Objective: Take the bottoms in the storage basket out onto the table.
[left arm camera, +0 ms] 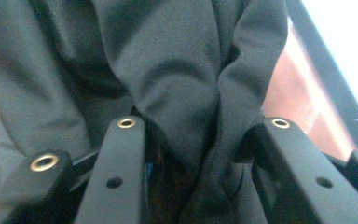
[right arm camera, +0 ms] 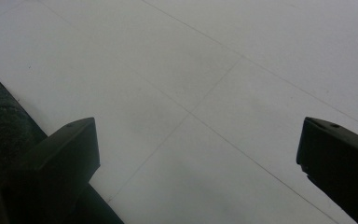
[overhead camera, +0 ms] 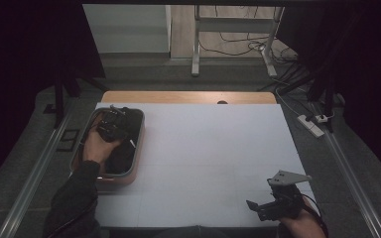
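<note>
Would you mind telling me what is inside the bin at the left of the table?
Dark cloth fills the bin, and the left claw is in it, jaws either side of a fold. Anything beneath the cloth is covered.

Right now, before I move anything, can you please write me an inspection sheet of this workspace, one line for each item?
Surface: white table, faint seams, mostly bare.
Job's things: tub at the table's left edge, holding dark fabric.
Clutter: nothing seen on the table.
Grippers: left gripper is down in the tub, fingers apart with a fold of fabric between them; right gripper sits near the front right corner, open over bare table.
Cables: several on the floor behind the table; a power strip at right.
Surroundings: grey floor, metal stand legs, dark curtains.
</note>
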### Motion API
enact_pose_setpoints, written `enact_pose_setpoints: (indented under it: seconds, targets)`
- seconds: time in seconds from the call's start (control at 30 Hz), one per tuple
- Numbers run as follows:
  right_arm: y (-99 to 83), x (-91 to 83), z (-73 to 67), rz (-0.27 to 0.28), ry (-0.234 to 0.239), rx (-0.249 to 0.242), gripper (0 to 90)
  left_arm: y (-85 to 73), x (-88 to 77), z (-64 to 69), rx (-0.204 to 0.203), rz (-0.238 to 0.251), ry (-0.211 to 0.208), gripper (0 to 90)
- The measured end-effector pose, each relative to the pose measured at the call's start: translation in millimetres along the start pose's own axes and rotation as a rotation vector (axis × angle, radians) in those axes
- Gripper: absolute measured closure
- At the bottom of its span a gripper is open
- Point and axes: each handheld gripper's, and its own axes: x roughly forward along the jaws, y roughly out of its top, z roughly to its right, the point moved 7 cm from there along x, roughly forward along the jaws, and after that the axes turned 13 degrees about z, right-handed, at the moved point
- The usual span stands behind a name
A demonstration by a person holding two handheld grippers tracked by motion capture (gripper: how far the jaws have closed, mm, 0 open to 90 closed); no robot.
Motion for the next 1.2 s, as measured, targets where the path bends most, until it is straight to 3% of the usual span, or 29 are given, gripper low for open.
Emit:
enact_pose_setpoints:
  seconds: [0.2, 0.43, 0.77, 1.2]
  targets:
    - [-0.1, -0.2, -0.2, -0.002, 0.001, -0.005, 0.0, 12.3, -22.2, 0.7, 0.006, 0.095, -0.018, 65.4]
    - [0.0, -0.1, -1.0, 0.001, 0.001, -0.009, 0.0, 22.8, -40.5, 3.2, 0.013, 0.166, -0.017, 65.2]
    - [0.0, -0.5, -1.4, 0.001, 0.003, -0.017, 0.0, 33.9, -62.7, 5.3, 0.037, 0.231, -0.024, 65.1]
    - [0.0, -0.4, -2.0, 0.002, 0.004, -0.021, 0.0, 49.5, -87.3, 18.0, 0.044, 0.307, -0.059, 65.0]
